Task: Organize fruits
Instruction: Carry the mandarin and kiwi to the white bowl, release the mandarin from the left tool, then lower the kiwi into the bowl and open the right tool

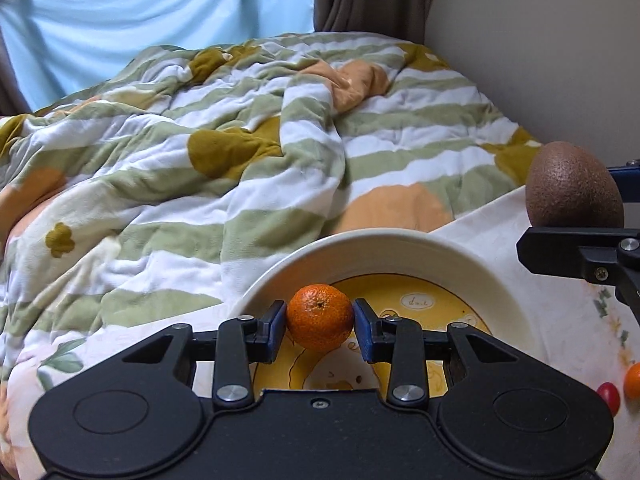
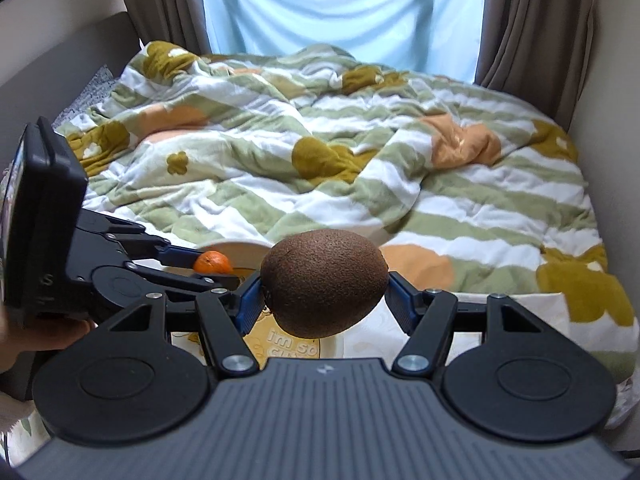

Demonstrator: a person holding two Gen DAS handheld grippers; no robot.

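My left gripper (image 1: 320,322) is shut on a small orange mandarin (image 1: 320,316) and holds it above the white bowl (image 1: 400,244) with a yellow printed bottom. My right gripper (image 2: 325,290) is shut on a brown kiwi (image 2: 324,282) and holds it over the bowl's right side. In the left wrist view the kiwi (image 1: 574,186) and the right gripper's finger (image 1: 576,246) show at the right edge. In the right wrist view the left gripper with the mandarin (image 2: 213,262) shows at the left.
The bowl stands on a white floral cloth (image 1: 480,232) on a bed. A rumpled green-striped blanket (image 1: 240,140) fills the bed behind it. A red fruit (image 1: 609,396) and another orange fruit (image 1: 633,380) lie on the cloth at the right. A wall (image 1: 540,40) stands to the right.
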